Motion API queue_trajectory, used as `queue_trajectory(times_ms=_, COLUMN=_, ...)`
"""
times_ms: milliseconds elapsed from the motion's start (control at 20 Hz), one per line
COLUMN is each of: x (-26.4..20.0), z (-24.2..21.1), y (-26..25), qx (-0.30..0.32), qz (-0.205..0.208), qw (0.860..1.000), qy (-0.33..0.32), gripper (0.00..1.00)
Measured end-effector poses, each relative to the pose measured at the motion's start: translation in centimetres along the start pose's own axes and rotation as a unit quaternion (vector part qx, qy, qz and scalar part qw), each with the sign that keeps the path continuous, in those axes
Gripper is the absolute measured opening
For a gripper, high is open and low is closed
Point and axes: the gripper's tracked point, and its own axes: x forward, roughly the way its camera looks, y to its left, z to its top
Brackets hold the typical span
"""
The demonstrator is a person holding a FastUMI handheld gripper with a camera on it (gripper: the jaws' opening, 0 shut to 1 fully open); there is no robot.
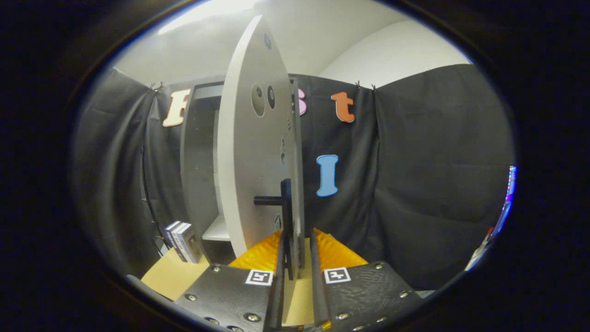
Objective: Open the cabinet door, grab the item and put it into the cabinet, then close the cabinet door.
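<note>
Black cloth [428, 184] drapes booth walls; white wall [396, 50] and ceiling above; tan tabletop [170, 275] below.

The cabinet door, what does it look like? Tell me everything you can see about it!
The cabinet door is a flat, pale grey panel, smooth like painted board, and it stands swung open, its edge turned toward the camera. A dark handle sticks out near its lower edge, with round marks higher up on its face. The hand-held gripper has one finger on each side of the door's edge by the handle; whether they press on it I cannot tell. Behind it the cabinet is open.
</note>
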Motion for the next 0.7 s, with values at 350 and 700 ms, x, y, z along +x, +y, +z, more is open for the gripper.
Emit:
queue_trajectory(times_ms=350, x=1.1, z=0.6, y=-7.0, qx=0.02, qz=0.012, qw=1.0, qy=-0.001, gripper=0.24)
queue_trajectory(times_ms=700, x=2.1, z=0.5, y=-9.5, qx=0.024, qz=0.033, qw=0.999, qy=0.001, gripper=0.24)
